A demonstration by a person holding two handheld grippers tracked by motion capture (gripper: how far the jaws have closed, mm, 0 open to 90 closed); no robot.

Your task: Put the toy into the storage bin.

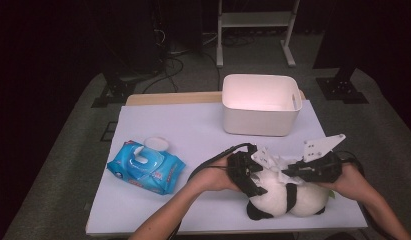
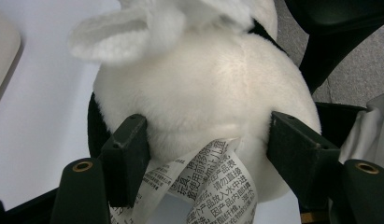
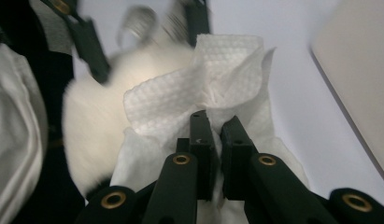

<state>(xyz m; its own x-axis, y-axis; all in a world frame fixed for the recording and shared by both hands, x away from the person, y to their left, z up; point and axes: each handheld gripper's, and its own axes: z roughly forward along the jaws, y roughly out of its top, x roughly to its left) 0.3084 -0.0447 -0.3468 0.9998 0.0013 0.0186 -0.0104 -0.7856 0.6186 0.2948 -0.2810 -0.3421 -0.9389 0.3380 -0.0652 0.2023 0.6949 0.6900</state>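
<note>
High view shows the panda plush lying on its side near the front edge of the table, its long axis running left to right across your side, the black leg end toward your left and the white rounded body toward your right. It is mostly white fluffy fur with black patches, and in the left gripper view a printed care label hangs from its seam. Your left gripper squeezes the plush from the left, jaws spread about midway and pressed into the white fur on both sides; that forearm reaches in from the bottom centre, slanting up to the right. Your right gripper lies low over the top of the toy, coming in from the right, jaws nearly together and pinching a white embossed wipe that rests against the fur. Farther back stands a white bin, well apart, and to the left lies a blue wipes pack with its lid flipped open
</note>
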